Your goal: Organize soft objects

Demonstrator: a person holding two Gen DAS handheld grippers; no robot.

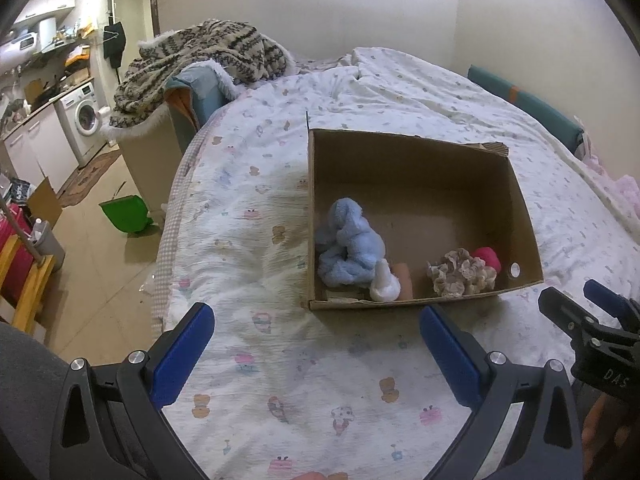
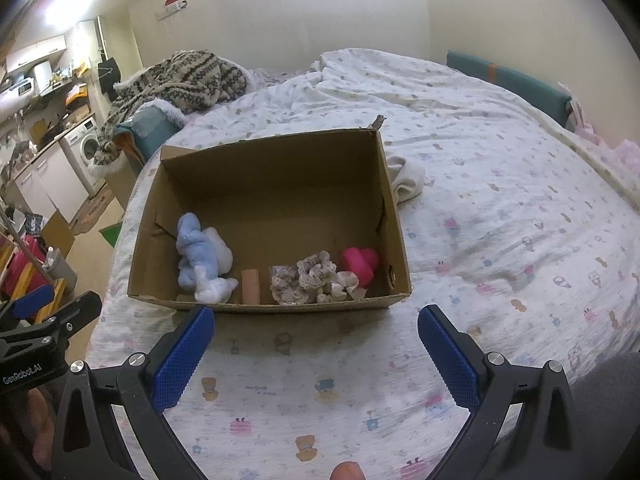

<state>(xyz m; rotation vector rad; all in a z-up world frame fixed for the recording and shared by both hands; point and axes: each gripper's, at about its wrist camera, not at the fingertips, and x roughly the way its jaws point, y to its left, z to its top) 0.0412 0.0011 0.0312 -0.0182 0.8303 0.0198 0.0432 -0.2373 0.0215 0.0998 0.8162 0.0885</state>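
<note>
I hold both grippers, left gripper [image 1: 316,330] and right gripper [image 2: 316,330], jaws apart and empty; ahead, the brown cardboard box [image 2: 390,200] contains 4 soft items, gathered for tidiness.

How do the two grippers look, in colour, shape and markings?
Both the left gripper and the right gripper have black, curved plastic frames with silver bolts. Their fingers carry blue, finely textured pads. White lettering shows on the black bodies: "GenRobot.AI" on the left, "DAS" on the right.
</note>
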